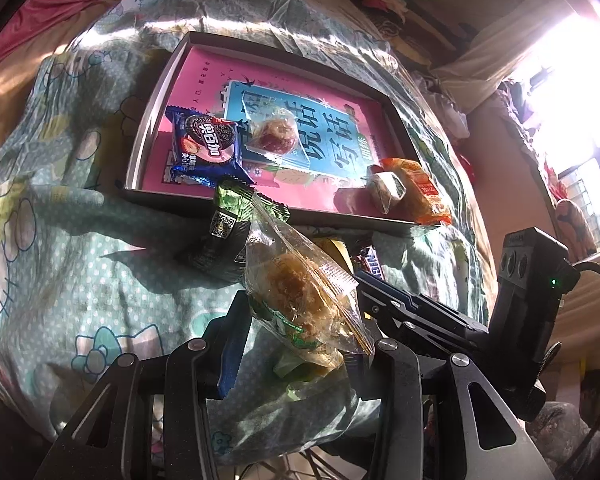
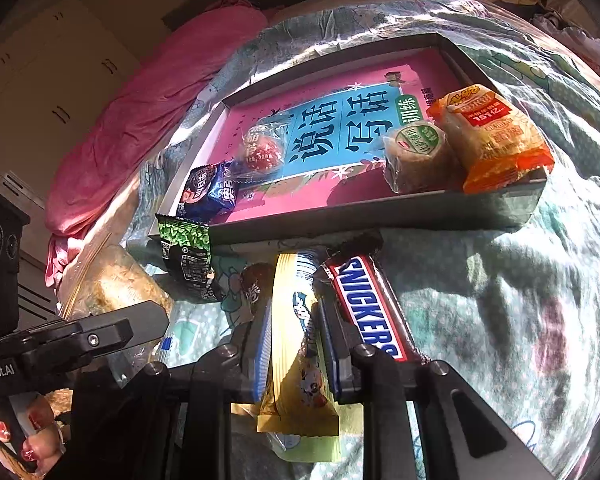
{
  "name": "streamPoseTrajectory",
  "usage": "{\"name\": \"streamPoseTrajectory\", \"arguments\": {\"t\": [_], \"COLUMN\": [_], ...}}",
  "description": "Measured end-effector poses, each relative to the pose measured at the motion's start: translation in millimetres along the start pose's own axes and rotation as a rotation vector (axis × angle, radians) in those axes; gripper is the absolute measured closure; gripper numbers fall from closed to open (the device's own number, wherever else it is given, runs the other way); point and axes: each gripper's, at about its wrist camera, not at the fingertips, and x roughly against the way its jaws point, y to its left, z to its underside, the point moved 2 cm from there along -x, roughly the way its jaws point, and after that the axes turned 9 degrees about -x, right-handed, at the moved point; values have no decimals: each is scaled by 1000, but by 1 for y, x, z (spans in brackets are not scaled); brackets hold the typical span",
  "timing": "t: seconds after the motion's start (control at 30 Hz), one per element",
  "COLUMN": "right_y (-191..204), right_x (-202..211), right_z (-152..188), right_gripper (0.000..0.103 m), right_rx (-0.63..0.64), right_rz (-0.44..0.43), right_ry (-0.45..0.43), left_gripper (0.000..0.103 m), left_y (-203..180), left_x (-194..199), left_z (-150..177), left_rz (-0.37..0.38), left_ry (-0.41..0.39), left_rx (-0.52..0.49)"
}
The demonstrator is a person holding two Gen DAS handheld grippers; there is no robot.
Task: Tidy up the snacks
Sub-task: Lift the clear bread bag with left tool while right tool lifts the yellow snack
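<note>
A shallow grey box (image 1: 152,112) (image 2: 380,216) with a pink book in its bottom lies on the bed. In it lie a blue Oreo pack (image 1: 206,146) (image 2: 208,190), a clear-wrapped red snack (image 1: 274,134) (image 2: 260,152), a round wrapped cake (image 1: 386,190) (image 2: 418,156) and an orange packet (image 1: 420,190) (image 2: 496,136). My left gripper (image 1: 300,320) is shut on a clear bag with a brown pastry (image 1: 300,292), held above the quilt. My right gripper (image 2: 294,332) is shut on a yellow snack bar (image 2: 296,344). A Snickers bar (image 2: 368,308) lies beside it. A green-black packet (image 1: 224,232) (image 2: 188,260) leans at the box's near edge.
The quilt (image 1: 80,240) (image 2: 520,300) with a cartoon print covers the bed. A pink blanket (image 2: 148,112) lies behind the box. A bright window (image 1: 572,92) is at the right in the left wrist view. The other gripper shows in each view (image 1: 532,280) (image 2: 60,340).
</note>
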Motion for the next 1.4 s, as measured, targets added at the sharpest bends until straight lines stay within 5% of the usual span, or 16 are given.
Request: {"name": "streamPoseTrajectory", "arguments": {"t": [0.27, 0.73, 1.1, 1.27, 1.4], "right_y": [5, -10, 4, 5, 7], "right_x": [-20, 28, 9, -4, -12], "right_z": [-9, -19, -4, -2, 0], "right_gripper": [79, 82, 81, 66, 66], "right_rx": [18, -89, 49, 73, 101], "right_rz": [32, -126, 0, 51, 58], "right_ry": [16, -63, 5, 44, 49], "left_gripper": [59, 59, 59, 59, 59], "left_y": [0, -1, 0, 1, 2], "left_x": [0, 8, 8, 8, 8], "left_z": [-1, -9, -8, -8, -8], "left_rz": [1, -1, 1, 0, 0], "left_ry": [0, -30, -24, -24, -22], "left_rx": [1, -11, -6, -2, -1]}}
